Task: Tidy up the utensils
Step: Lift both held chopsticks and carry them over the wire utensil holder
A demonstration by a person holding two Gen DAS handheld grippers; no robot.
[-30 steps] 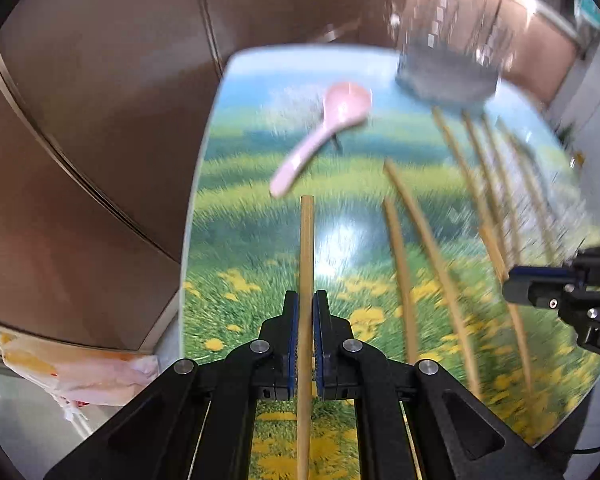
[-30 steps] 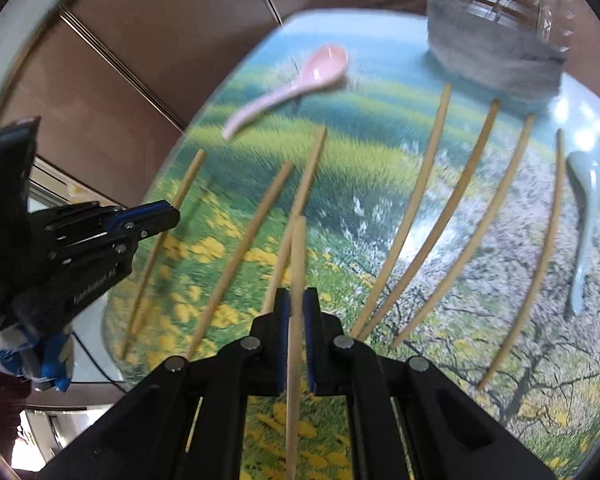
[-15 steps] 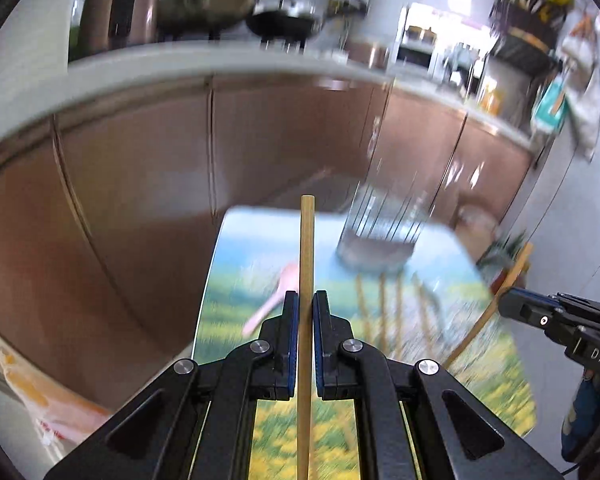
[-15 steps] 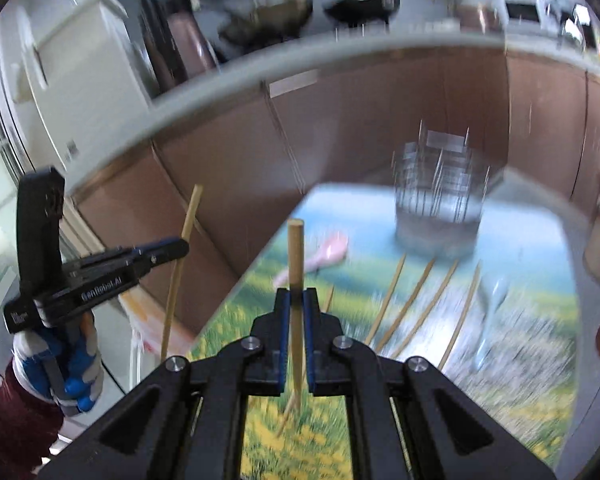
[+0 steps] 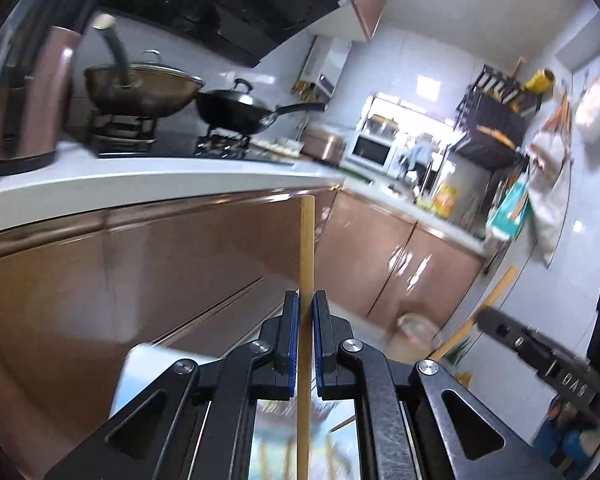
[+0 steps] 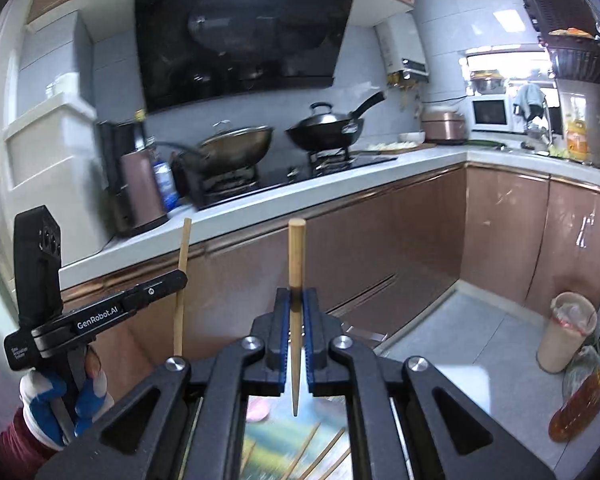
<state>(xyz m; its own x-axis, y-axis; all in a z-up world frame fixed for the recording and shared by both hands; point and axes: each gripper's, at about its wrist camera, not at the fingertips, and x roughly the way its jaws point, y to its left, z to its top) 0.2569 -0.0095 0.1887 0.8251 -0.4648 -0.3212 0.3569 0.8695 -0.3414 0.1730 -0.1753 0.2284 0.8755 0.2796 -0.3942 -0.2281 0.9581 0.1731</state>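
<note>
My left gripper (image 5: 306, 300) is shut on a wooden chopstick (image 5: 306, 248) that stands upright between the blue pads. My right gripper (image 6: 295, 298) is likewise shut on a second chopstick (image 6: 296, 252), thick end up and pointed tip hanging below the jaws. Both are raised high above the picture-printed table (image 6: 276, 444), of which only a blurred strip shows between the arms, with several chopsticks (image 6: 320, 458) and a pink spoon (image 6: 258, 410) lying on it. The right wrist view shows the left gripper (image 6: 180, 278) at the left with its chopstick (image 6: 180, 300). The right gripper (image 5: 484, 316) appears at the right of the left wrist view.
Copper-coloured cabinets (image 6: 400, 236) under a white counter (image 6: 340, 170) face me, with two woks (image 6: 324, 126) on the hob. On the floor at the right stand a lidded cup (image 6: 566, 332) and a bottle (image 6: 580, 404). A gloved hand (image 6: 56, 404) holds the left gripper.
Both grippers rose from just above the table and tilted upward, each keeping its chopstick. The table has dropped to the bottom edge of both views and the kitchen counter fills them.
</note>
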